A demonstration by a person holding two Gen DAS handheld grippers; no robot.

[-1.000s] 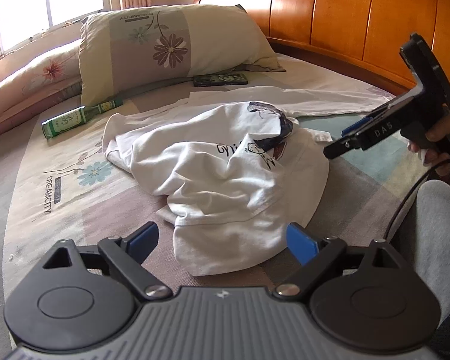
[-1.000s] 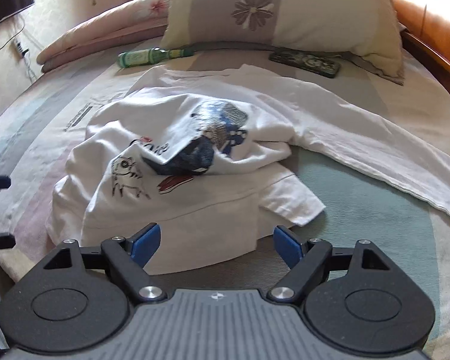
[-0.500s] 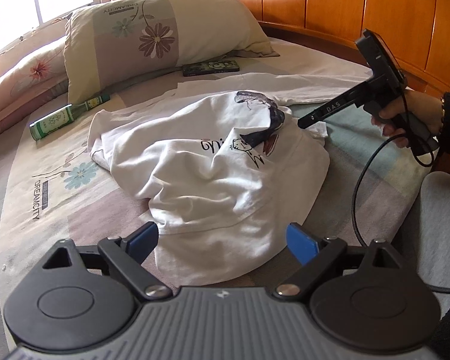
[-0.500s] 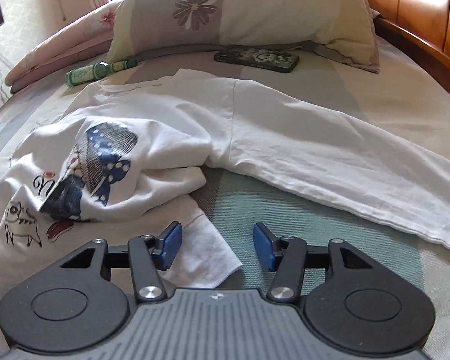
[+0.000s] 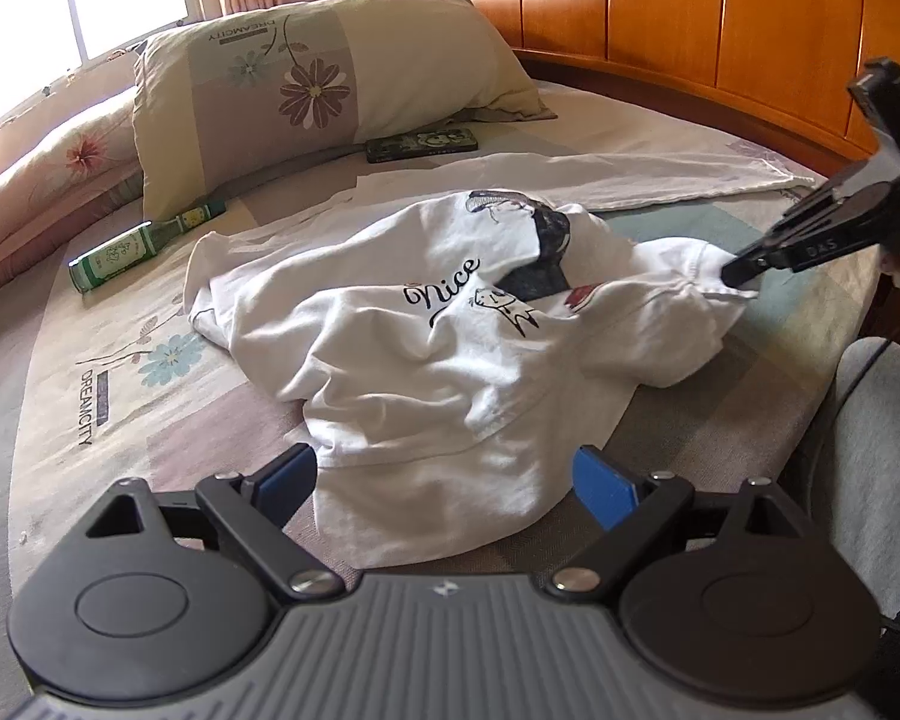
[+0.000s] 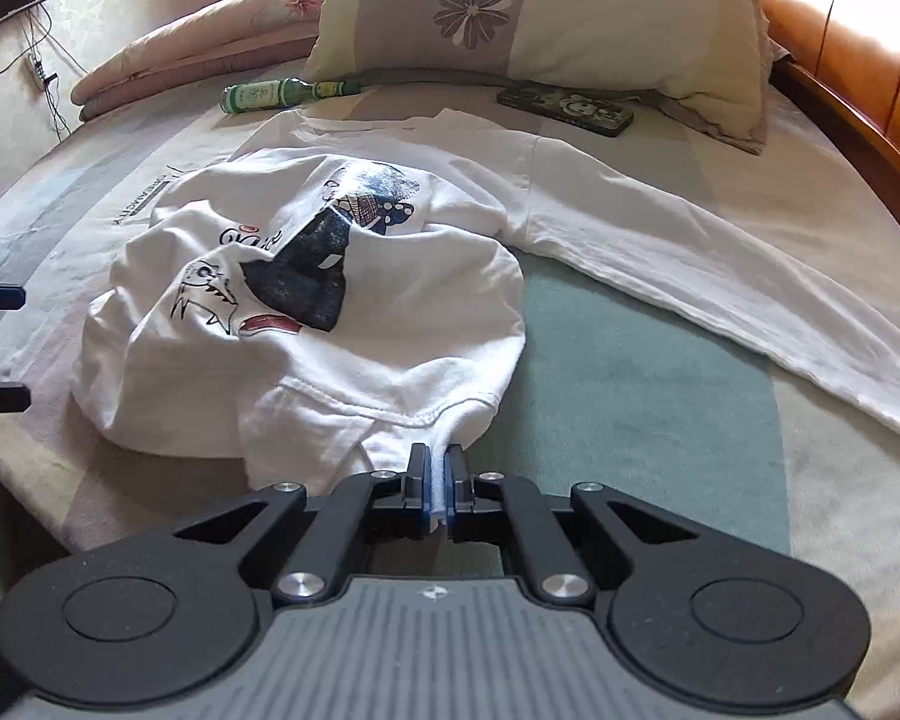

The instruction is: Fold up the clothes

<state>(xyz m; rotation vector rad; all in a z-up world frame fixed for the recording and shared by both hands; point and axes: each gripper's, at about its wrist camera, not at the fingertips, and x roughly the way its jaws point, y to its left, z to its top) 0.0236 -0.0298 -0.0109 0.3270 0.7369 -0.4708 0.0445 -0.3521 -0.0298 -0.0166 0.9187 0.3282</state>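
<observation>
A crumpled white long-sleeve shirt (image 5: 426, 348) with a "Nice" print and cartoon figures lies bunched on the bed. One long sleeve (image 6: 720, 276) stretches out flat toward the headboard side. My right gripper (image 6: 438, 468) is shut on the shirt's hem corner, white cloth pinched between its fingers. In the left wrist view the right gripper (image 5: 744, 270) pulls that corner up and to the right. My left gripper (image 5: 444, 480) hovers open just short of the shirt's near hem, nothing between its blue pads (image 5: 600, 486).
A floral pillow (image 5: 330, 90) leans at the head of the bed. A green bottle (image 5: 144, 240) and a phone in a dark case (image 5: 420, 144) lie in front of it. The wooden headboard (image 5: 720, 30) runs along the right. A grey-clad knee (image 5: 870, 450) is at right.
My right gripper closed from open onto the shirt's hem corner and pulled it toward the right, stretching the cloth. The left gripper stayed open and shifted slightly.
</observation>
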